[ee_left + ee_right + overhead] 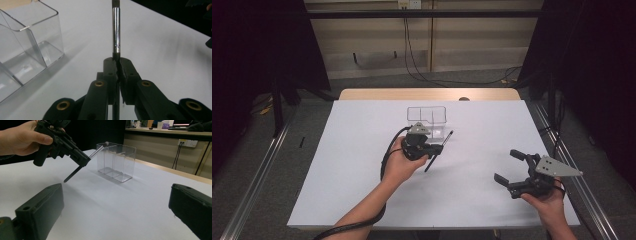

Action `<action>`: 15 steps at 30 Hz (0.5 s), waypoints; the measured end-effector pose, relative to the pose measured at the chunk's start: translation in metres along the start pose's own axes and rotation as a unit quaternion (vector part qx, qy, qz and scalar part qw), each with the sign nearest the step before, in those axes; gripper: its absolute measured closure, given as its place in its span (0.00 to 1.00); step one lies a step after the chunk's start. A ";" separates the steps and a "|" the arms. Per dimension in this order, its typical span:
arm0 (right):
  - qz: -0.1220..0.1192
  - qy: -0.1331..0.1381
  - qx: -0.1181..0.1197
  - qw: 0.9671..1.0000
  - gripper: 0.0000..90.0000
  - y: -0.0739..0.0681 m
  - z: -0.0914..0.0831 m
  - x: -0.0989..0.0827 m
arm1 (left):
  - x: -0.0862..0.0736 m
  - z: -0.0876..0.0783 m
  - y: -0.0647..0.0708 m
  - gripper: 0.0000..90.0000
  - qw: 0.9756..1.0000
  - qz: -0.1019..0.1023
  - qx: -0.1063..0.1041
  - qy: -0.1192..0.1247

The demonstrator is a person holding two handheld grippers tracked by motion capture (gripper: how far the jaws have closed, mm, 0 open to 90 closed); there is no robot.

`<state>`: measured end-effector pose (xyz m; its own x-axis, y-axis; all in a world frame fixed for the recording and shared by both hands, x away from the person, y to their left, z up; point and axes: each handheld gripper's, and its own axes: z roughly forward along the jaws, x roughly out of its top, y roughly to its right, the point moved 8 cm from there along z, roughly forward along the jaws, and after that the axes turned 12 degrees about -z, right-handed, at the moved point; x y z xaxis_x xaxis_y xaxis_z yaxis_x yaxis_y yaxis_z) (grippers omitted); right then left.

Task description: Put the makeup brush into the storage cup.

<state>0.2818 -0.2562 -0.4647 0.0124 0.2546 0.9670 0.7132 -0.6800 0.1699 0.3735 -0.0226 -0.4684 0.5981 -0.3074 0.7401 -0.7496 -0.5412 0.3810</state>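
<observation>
Held low at the table's [362, 165] near right, the right gripper [511, 167] is spread wide, with nothing gripped. A brush [439, 149] is clamped in the left gripper [435, 150]; it is held tilted above the table, beside the clear box [427, 120].

High view: overhead, facing forward-down. Gripper views: low, close along jaws. All share the clear box [427, 120] [27, 45] [117, 162], upper centre.

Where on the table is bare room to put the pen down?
The left half of the table is bare, and so is the patch between the left gripper and the right gripper. It is crowded around the clear box, close to the pen.
</observation>
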 end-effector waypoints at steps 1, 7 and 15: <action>0.000 0.000 0.000 1.000 0.00 0.000 0.000 0.000 | 0.001 -0.001 0.000 0.94 1.000 0.001 0.002 0.005; 0.000 -0.001 0.001 1.000 0.00 -0.001 0.000 0.000 | 0.010 -0.004 0.001 0.94 0.999 -0.003 -0.004 0.043; -0.001 0.000 0.001 1.000 0.00 -0.001 0.000 0.000 | 0.019 -0.008 0.001 0.94 0.997 -0.008 -0.008 0.082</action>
<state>0.2815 -0.2554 -0.4647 0.0121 0.2557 0.9667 0.7150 -0.6781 0.1705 0.3821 -0.0224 -0.4495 0.5561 -0.1655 0.8145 -0.7457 -0.5321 0.4010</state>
